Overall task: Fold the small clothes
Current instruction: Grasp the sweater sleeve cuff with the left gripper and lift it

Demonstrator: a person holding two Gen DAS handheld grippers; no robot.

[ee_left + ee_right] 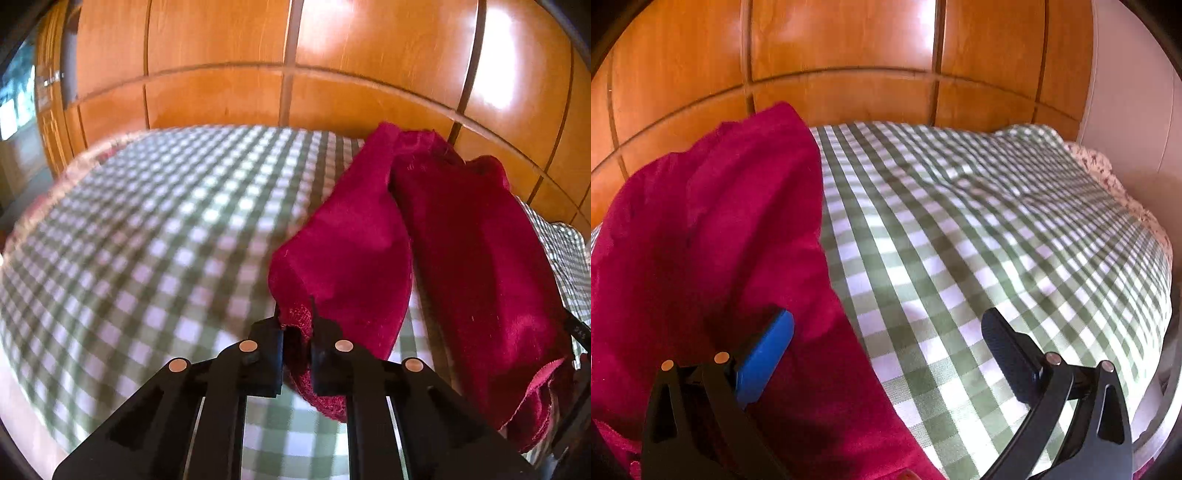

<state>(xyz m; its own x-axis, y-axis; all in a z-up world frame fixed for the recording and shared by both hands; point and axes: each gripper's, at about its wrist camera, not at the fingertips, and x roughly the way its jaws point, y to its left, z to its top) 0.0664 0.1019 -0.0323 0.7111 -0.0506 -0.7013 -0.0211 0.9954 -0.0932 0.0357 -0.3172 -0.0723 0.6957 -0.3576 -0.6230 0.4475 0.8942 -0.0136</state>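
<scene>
Grip stage of the fold, by my reading. Your left gripper (297, 341) is pinching an edge of the red garment (461, 258): its jaws are closed almost fully, with a knitted hem bunched between the pads and a flap of cloth rising just beyond the tips. No earlier view is available, so only the hold itself is being noted.

Your right gripper (888, 350) is standing wide open and holding nothing. Its blue pad (764, 354) is sitting over the garment's right margin, while the black finger (1008, 358) is hovering over bare checked bedspread (960, 229). Whether the blue pad is touching the cloth cannot be told.

The garment is lying crumpled on the bedspread, ahead and to the right of the left tips, ahead and to the left of the right tips, its far end reaching toward the wooden panelling (849, 48).

Next move, as a judgement: you are needing a second hold. Shift the right gripper leftward so a garment edge sits between both fingers, close, then lift and spread. Risk: a thick bunch slipping free.
</scene>
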